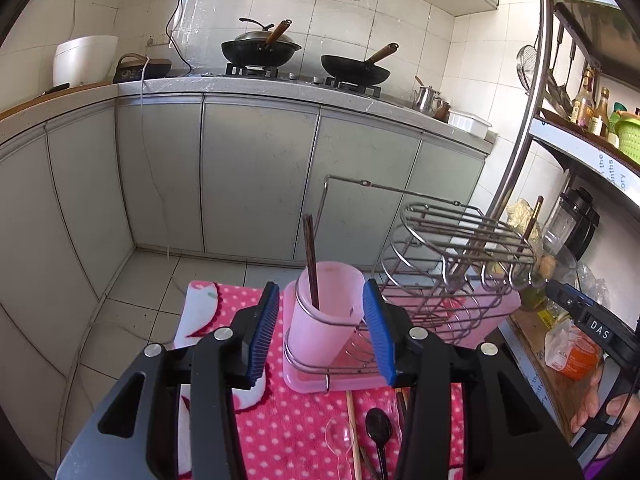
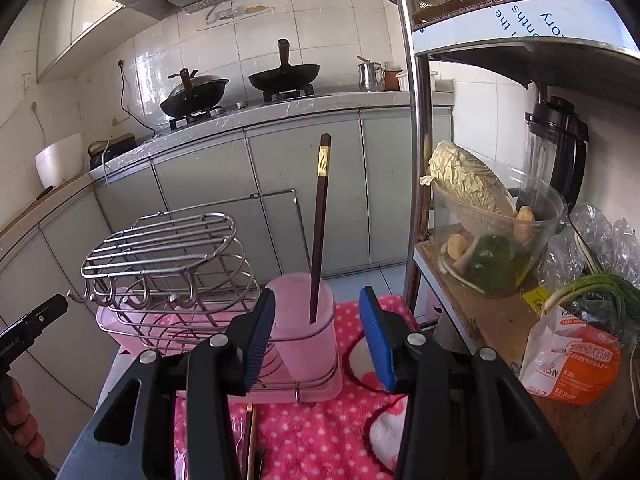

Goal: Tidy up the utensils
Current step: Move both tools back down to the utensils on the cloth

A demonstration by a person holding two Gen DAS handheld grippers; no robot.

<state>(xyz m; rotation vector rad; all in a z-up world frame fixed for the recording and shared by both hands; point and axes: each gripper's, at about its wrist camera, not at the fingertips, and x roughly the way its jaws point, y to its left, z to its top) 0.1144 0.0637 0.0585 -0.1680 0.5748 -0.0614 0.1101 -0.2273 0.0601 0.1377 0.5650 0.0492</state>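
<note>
A pink cup [image 1: 320,320] stands in the wire ring of a metal drying rack [image 1: 452,264] on a pink tray [image 1: 496,308]. One dark chopstick [image 1: 310,256] stands upright in the cup. My left gripper [image 1: 321,286] is open and empty, just short of the cup. On the pink dotted towel [image 1: 280,432] below lie a black spoon [image 1: 378,426], a clear spoon [image 1: 340,436] and a pale chopstick [image 1: 352,428]. In the right wrist view my right gripper [image 2: 317,294] is also open and empty, facing the same cup [image 2: 304,344] and chopstick [image 2: 320,232].
A metal shelf post [image 2: 416,160] rises right of the towel. The shelf holds a clear bowl of vegetables [image 2: 492,232], a blender [image 2: 560,144] and an orange packet [image 2: 572,364]. Behind are grey cabinets [image 1: 256,176] and two woks [image 1: 260,50] on the stove.
</note>
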